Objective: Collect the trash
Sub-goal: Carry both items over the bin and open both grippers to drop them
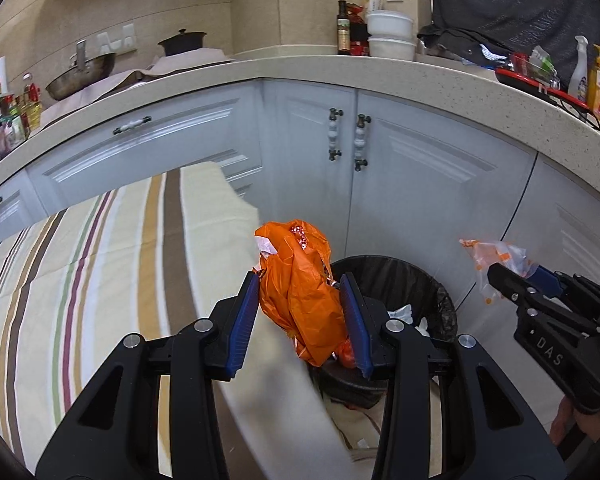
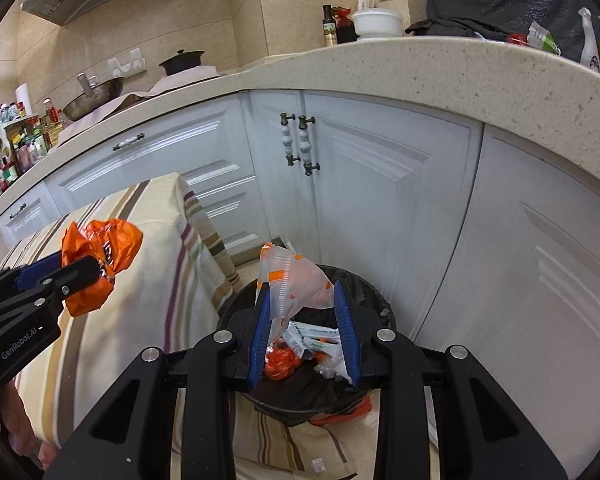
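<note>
Two claws carry trash: left claw (image 1: 300,312) pinches an orange bag (image 1: 300,288), right claw (image 2: 304,332) a clear wrapper (image 2: 296,284), poised for dropping over the bin (image 2: 380,304) at six o'clock.

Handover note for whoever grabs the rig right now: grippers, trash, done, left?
Left gripper: shut on orange plastic bag, near the bin's edge beside the striped tablecloth.
Right gripper: shut on clear orange-printed bag, over the trash bin.
Done: wrappers already lie in the black-lined bin.
Left: release both bags into it.
</note>
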The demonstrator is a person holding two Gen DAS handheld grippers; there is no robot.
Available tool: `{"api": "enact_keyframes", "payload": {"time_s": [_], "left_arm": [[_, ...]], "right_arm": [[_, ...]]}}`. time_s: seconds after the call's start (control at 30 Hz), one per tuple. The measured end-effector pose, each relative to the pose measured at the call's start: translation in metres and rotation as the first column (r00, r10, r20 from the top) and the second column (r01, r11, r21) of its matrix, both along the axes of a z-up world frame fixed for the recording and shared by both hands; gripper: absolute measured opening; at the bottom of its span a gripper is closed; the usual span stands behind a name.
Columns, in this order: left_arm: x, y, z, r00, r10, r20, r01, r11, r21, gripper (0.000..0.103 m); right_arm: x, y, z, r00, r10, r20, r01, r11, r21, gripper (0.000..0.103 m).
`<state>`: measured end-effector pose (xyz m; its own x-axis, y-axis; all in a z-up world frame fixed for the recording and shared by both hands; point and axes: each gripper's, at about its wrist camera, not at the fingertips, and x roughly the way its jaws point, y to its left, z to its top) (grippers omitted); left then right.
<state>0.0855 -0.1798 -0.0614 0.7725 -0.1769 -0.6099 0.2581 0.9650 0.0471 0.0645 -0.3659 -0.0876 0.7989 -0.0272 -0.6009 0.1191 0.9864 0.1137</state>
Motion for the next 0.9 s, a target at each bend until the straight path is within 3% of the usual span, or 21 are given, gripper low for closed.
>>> {"api": "enact_keyframes", "payload": {"time_s": [0.27, 0.4, 0.47, 0.5, 0.53, 0.9], "left_arm": [[0.032, -0.035, -0.010, 1.000, -0.027, 0.012, 0.027, 0.999, 0.028, 0.041], [0.051, -0.045, -0.021, 0.999, -0.031, -0.026, 0.032, 0.998, 0.044, 0.042], [0.057, -0.046, -0.026, 0.999, -0.030, -0.043, 0.032, 0.998, 0.045, 0.043], [0.058, -0.047, -0.028, 0.999, -0.028, -0.045, 0.030, 0.998, 0.046, 0.048], [0.059, -0.046, -0.029, 0.999, -0.026, -0.043, 0.028, 0.999, 0.046, 0.053], [0.045, -0.032, -0.013, 1.000, -0.026, 0.007, 0.026, 0.999, 0.022, 0.060]], "right_arm": [[0.028, -0.012, -0.010, 1.000, -0.009, -0.001, 0.009, 1.000, -0.004, 0.033], [0.043, -0.020, -0.019, 1.000, -0.031, -0.002, 0.031, 1.000, -0.001, 0.050], [0.048, -0.025, -0.023, 0.999, -0.041, -0.009, 0.041, 0.999, 0.010, 0.050], [0.049, -0.025, -0.023, 0.999, -0.045, -0.010, 0.045, 0.999, 0.012, 0.050], [0.049, -0.026, -0.023, 0.999, -0.048, -0.010, 0.048, 0.999, 0.013, 0.050], [0.030, -0.020, -0.004, 0.997, -0.068, 0.021, 0.068, 0.998, -0.008, 0.056]]}}
